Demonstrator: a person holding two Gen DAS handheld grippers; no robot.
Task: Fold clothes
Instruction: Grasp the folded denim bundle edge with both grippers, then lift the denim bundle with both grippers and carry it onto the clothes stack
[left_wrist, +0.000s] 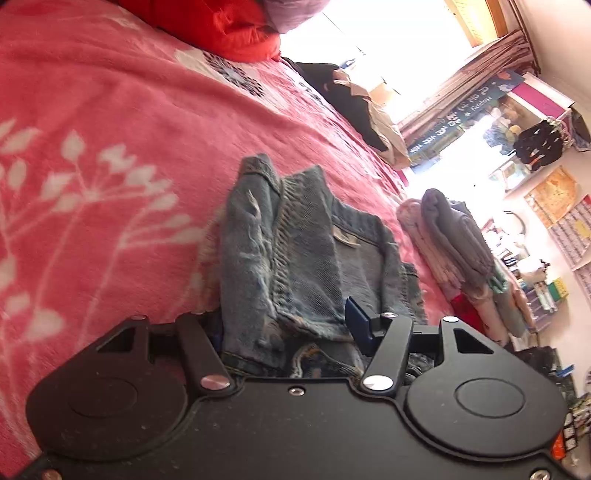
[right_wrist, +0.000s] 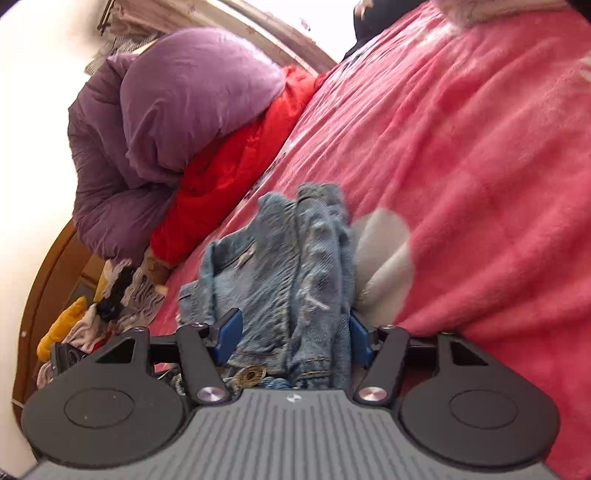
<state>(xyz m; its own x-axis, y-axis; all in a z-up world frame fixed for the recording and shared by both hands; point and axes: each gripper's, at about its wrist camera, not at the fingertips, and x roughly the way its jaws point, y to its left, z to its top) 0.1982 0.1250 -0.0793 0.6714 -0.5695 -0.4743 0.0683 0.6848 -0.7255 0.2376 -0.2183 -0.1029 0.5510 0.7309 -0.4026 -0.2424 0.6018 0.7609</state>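
Note:
A pair of light blue denim jeans (left_wrist: 295, 251) lies bunched and folded over on the pink blanket (left_wrist: 110, 147). My left gripper (left_wrist: 288, 325) has the denim filling the space between its blue pads (left_wrist: 360, 323), and it is shut on the thick fold. In the right wrist view the same jeans (right_wrist: 288, 266) sit between the blue pads (right_wrist: 231, 330) of my right gripper (right_wrist: 295, 332), which is shut on the bundle near the waistband button (right_wrist: 251, 376).
A purple duvet (right_wrist: 166, 110) and a red quilt (right_wrist: 229, 177) are piled at the head of the bed. A stack of folded clothes (left_wrist: 454, 240) sits at the bed's edge. Dark garments (left_wrist: 343, 96) lie by the window. Shelves (left_wrist: 535, 258) stand beyond the bed.

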